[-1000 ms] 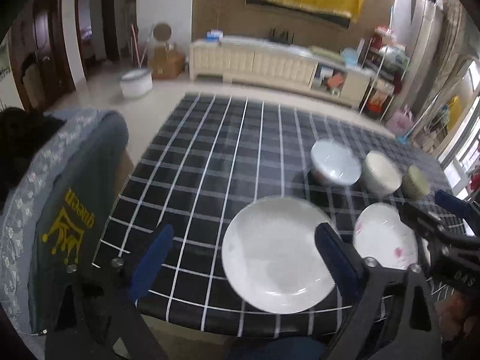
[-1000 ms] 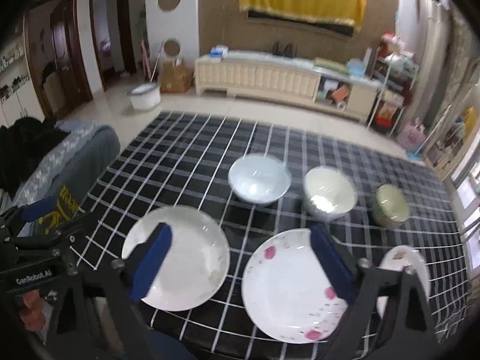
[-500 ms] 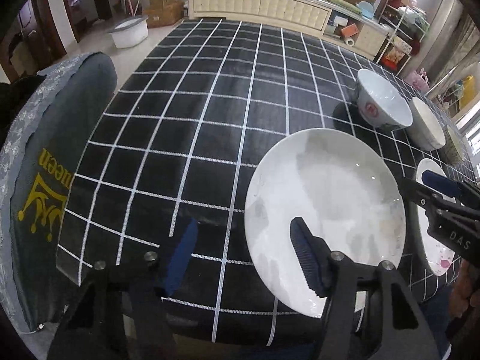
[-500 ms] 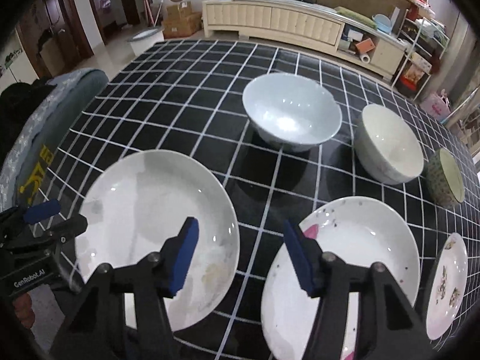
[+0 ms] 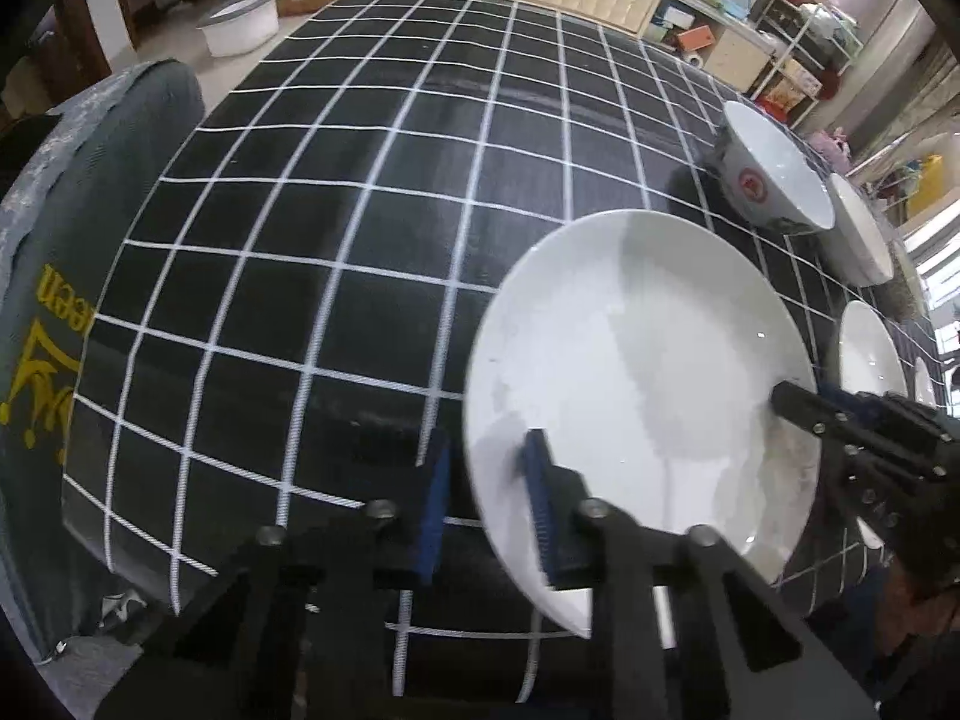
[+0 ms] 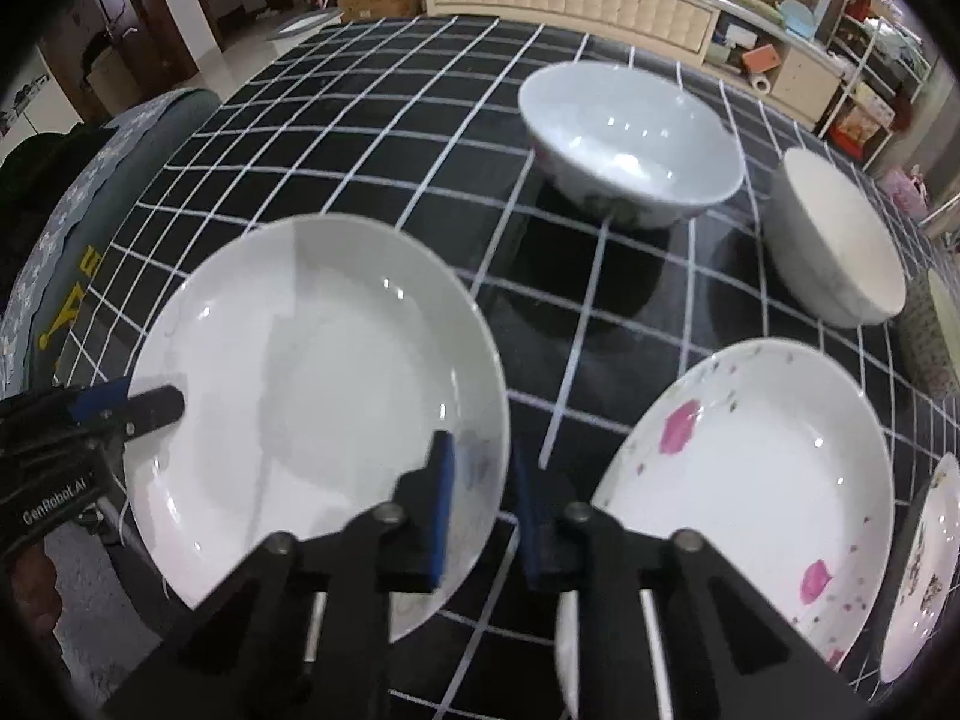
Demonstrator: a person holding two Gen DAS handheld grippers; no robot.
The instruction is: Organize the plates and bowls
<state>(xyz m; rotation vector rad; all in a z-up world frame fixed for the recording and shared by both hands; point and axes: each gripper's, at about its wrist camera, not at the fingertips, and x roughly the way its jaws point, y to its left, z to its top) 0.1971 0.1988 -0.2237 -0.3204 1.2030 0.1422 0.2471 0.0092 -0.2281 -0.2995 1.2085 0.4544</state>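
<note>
A plain white plate (image 5: 642,396) (image 6: 312,396) lies near the front edge of the black checked table (image 5: 360,192). My left gripper (image 5: 487,507) straddles its left rim, jaws closing, blue pads against the rim. My right gripper (image 6: 483,507) straddles the opposite rim the same way, jaws closing on it. Each gripper shows in the other's view: the right gripper (image 5: 798,405) and the left gripper (image 6: 150,405). A pink-flowered plate (image 6: 750,480) lies to the right. Behind stand a white bowl (image 6: 630,138) with a red mark and a cream bowl (image 6: 840,240).
A small patterned plate (image 6: 924,570) and a greenish bowl (image 6: 936,330) sit at the table's right edge. A chair with a grey cover (image 5: 60,300) stands against the table's left side. The far half of the cloth (image 6: 390,90) carries nothing.
Both grippers have dropped toward the white plate and tilted further down. Their jaws went from wide apart to narrow, now closed around opposite rims of the plate.
</note>
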